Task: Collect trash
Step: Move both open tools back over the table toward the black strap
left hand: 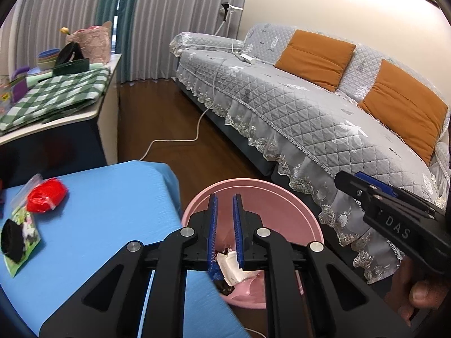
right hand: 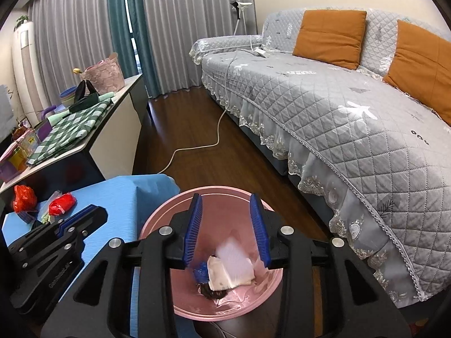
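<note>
Right now my right gripper [right hand: 227, 226] hangs spread and empty over the pink bin [right hand: 157, 219], where white paper [right hand: 234, 264] lies. My left gripper [left hand: 224, 226] is barely parted, holding nothing. The red wrapper [left hand: 46, 198] waits at ten o'clock on the blue surface [left hand: 107, 214]; swinging there, I could clip the rim and tip the bin.
</note>
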Available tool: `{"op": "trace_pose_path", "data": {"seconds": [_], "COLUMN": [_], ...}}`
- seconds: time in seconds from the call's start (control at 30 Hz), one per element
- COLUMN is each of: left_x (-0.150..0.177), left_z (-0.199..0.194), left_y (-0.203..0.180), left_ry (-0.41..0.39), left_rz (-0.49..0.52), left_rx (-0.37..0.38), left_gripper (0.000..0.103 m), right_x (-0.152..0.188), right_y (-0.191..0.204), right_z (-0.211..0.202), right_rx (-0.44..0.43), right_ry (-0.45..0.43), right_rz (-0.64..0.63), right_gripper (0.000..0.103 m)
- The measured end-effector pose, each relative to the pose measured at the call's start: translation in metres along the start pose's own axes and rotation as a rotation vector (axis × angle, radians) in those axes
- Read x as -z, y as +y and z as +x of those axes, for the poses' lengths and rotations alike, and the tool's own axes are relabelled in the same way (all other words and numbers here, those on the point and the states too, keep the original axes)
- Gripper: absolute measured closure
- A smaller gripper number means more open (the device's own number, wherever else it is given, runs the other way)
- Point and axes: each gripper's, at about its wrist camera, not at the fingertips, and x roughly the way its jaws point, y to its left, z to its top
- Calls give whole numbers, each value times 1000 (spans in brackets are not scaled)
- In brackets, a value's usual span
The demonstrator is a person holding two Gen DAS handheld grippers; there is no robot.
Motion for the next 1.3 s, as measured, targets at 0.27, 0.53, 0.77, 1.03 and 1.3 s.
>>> {"op": "trace_pose_path", "data": {"seconds": [0.27, 0.53, 0.77, 1.03, 1.3], "left_x": [4, 18, 43, 59, 70], "left_z": [-37, -79, -104, -121, -127], "left_y": [23, 60, 103, 148, 187], "left_ry": [-24, -54, -66, -70, -70], "left_rz": [-10, -62, -129, -172, -246], "left_rx": [-33, -89, -165, -255, -305], "left_gripper": [91, 91, 91, 91, 91], "right_x": [-1, 8, 21, 28, 36], "right_y": [24, 65, 103, 149, 184], "right_z": [-12, -22, -22, -22, -14], "right_rx": [-26, -81, -151, -237, -316], "right_ry": [-18, -20, -4, -2, 15], "right_rz": [-29, -81, -144, -174, -203], "right_gripper": [67, 67, 64, 58, 59]}}
